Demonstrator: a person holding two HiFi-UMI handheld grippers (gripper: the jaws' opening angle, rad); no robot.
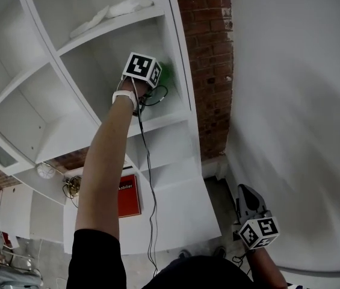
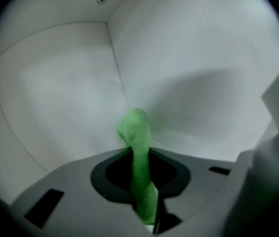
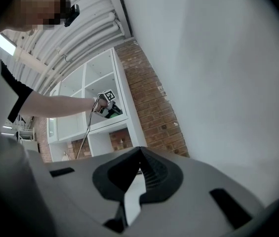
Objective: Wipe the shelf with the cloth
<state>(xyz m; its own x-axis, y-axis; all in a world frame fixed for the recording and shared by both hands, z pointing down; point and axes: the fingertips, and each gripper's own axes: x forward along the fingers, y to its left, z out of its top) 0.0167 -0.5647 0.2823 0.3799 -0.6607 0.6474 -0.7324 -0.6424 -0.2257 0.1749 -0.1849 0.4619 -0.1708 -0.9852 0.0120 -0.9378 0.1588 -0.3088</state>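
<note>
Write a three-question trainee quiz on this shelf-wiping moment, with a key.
1. True or false: the left claw is shut on the green cloth.
2. The right claw holds: A a cloth, B a sponge, C nothing.
3. Fill in: the wall strip beside the white shelf unit is made of ____.

Key: 1 true; 2 C; 3 brick.

text | red sign | white print, perhaps "mobilier" | else none legible
</note>
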